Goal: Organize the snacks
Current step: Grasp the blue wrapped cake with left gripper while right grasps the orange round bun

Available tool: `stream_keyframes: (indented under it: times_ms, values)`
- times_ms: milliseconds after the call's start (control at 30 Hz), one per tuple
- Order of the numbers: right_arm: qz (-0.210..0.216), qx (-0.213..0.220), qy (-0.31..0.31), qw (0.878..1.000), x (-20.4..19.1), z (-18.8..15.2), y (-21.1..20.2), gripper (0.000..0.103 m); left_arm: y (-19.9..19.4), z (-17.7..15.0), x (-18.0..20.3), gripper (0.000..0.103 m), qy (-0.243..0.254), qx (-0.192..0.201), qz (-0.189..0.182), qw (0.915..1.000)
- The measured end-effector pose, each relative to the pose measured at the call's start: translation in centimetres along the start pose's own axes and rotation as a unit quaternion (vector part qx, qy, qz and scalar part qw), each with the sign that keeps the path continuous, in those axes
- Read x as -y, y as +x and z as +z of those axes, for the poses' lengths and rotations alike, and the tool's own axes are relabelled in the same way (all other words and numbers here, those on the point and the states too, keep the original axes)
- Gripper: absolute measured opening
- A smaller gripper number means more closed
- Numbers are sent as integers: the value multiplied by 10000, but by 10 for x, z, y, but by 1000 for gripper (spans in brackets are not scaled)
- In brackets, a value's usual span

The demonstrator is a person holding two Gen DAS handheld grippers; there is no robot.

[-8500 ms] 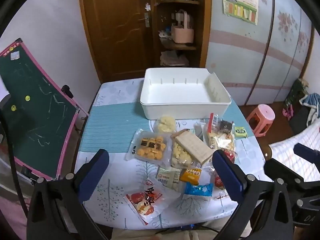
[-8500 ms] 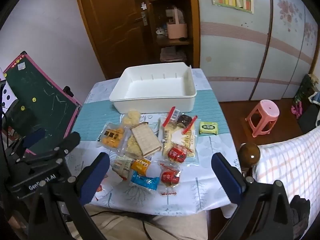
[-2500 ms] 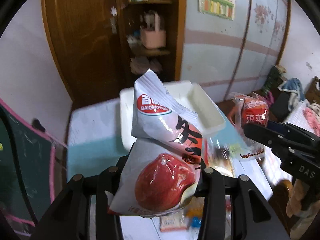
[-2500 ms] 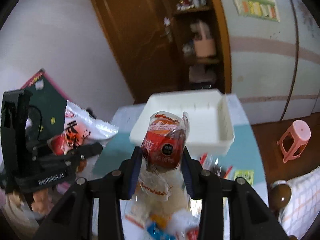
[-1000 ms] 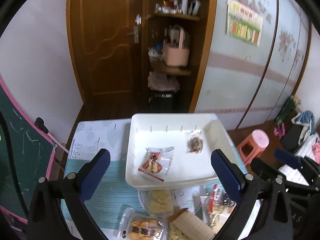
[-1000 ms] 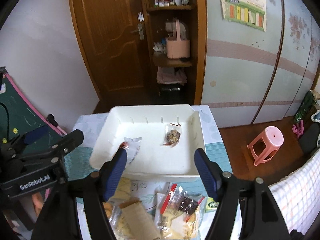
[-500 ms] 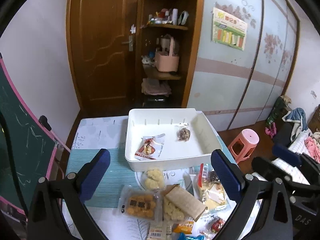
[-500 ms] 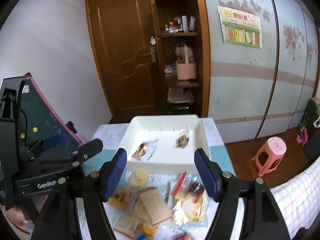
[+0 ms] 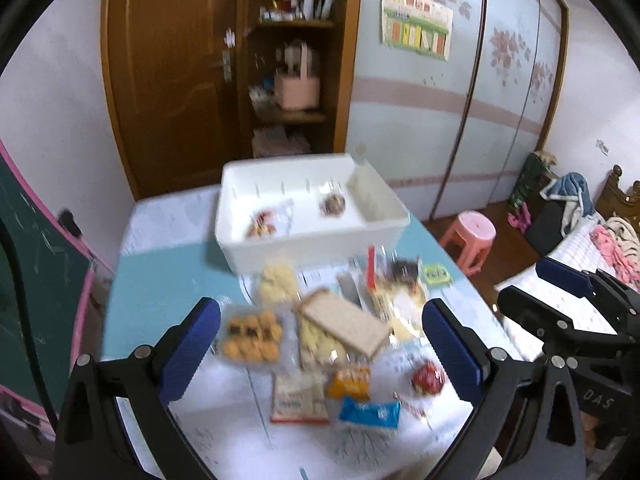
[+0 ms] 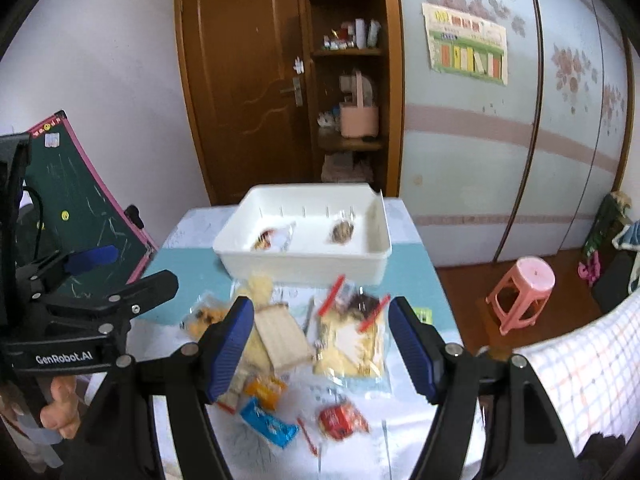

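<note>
The job is barely begun. The left claw (image 9: 320, 338) stands wide with nothing between its blue pads, and the right claw (image 10: 322, 342) is likewise spread and empty; both hang over the heap of snacks on the tabletop (image 9: 160, 280).

Only two packets lie inside the white bin (image 9: 312, 236) at the far end: a pouch with a red picture (image 9: 266, 222) toward its left and a small dark-filled clear packet (image 9: 332, 202) toward its right.

Left outside, from left to right: a tray of orange cookies (image 9: 250, 334), pale puffs (image 9: 278, 280), a tan wafer pack (image 9: 340, 324), an orange packet (image 9: 348, 376), a blue packet (image 9: 370, 412), a clear bag with red strips (image 9: 394, 288), a red round snack (image 9: 428, 376) and a small green packet (image 9: 436, 274). By my reckoning, most of the sorting remains.
</note>
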State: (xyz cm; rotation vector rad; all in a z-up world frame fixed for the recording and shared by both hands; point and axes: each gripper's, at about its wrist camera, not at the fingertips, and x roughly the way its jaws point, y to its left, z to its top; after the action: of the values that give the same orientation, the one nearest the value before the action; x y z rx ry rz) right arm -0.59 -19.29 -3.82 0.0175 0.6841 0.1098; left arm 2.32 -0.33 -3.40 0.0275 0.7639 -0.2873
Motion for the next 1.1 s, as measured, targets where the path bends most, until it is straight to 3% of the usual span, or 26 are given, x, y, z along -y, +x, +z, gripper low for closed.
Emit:
stream_keyframes:
  times_ms: [167, 300, 467, 633, 933, 1033, 1100]
  values:
    - [-79, -444, -104, 9989, 7, -39, 21, 71, 31, -39, 3, 101, 116, -518, -186, 9984]
    - [-58, -1028, 72, 9947, 21, -75, 50, 71, 58, -76, 15, 101, 558, -997, -490, 9922]
    - [-31, -1683, 247, 9854, 35, -112, 83, 71, 86, -106, 26, 100, 881, -1454, -526, 9840]
    - [74, -1875, 262, 9819, 39, -120, 106, 71, 113, -115, 24, 100, 450, -1918, -888, 9764]
    - [386, -2251, -98, 9735, 30, -132, 141, 70, 130, -128, 48, 100, 714, -2152, -899, 9698]
    - [399, -2197, -145, 9746, 32, -133, 140, 55, 135, -127, 49, 98, 713, -2196, -865, 9691]
    - [427, -2191, 53, 9748, 40, -135, 138, 54, 141, -129, 51, 94, 711, -2278, -866, 9672]
